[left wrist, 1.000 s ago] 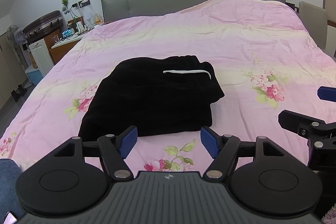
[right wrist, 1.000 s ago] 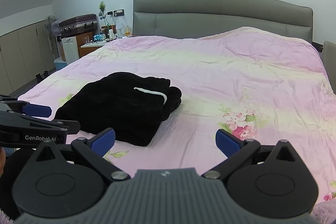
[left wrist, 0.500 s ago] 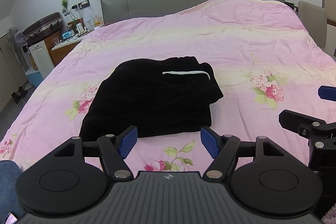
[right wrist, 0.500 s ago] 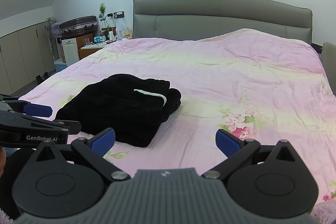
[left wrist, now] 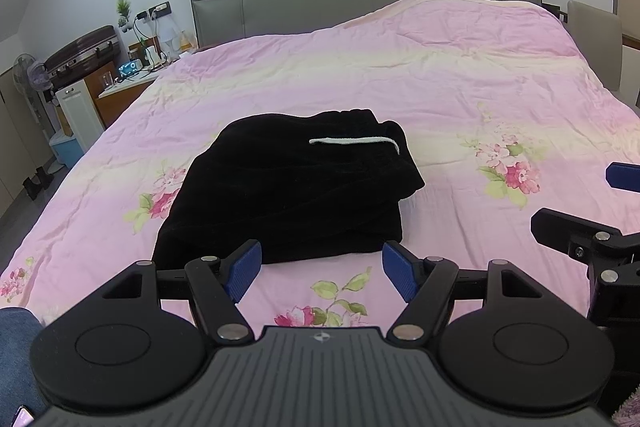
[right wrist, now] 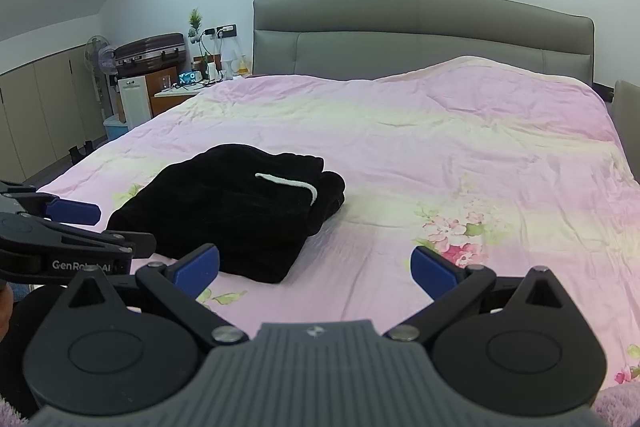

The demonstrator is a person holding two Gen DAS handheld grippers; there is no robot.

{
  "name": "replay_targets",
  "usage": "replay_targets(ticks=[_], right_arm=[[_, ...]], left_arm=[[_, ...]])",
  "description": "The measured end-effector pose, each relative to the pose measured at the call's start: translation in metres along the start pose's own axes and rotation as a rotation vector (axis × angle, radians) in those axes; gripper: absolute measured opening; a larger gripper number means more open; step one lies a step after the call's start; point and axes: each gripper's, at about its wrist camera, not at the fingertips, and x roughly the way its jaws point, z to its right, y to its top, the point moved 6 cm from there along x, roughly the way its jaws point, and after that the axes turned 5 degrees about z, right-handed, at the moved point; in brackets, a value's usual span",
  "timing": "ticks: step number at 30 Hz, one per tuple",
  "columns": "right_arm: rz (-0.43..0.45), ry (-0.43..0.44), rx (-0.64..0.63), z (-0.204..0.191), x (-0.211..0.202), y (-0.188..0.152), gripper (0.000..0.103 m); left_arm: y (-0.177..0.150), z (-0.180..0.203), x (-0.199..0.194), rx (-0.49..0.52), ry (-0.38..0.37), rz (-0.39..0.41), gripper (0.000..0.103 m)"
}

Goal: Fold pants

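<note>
The pants (left wrist: 288,187) lie on the bed (left wrist: 440,99) as a compact black bundle, several layers thick, with a white drawstring (left wrist: 356,141) across the top near the far end. The fold appears complete or nearly so.

Risk: the far right corner bulges past the stack and the layers look loose. Any further pinch at one edge could drag only the top layer and undo the stack. The drawstring could also catch on a jaw.

The left gripper (left wrist: 322,269) hovers just short of the bundle's near edge; its jaws stand wide apart and hold nothing. The right gripper (right wrist: 314,265) is off to the right of the bundle, over bare quilt; its jaws are spread wider and are also empty. Neither touches the pants.
</note>
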Motion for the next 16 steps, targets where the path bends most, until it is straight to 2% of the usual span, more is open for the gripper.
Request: replay_targets(ticks=[11, 16], right_arm=[[0.003, 0.002, -0.004, 0.0005, -0.0008, 0.0011, 0.098], [0.004, 0.002, -0.003, 0.0005, -0.0009, 0.0014, 0.098]], left_arm=[[0.0014, 0.0023, -0.0043, 0.029, -0.006, 0.005, 0.081], [0.0018, 0.0039, -0.0067, 0.026, -0.022, 0.011, 0.077]])
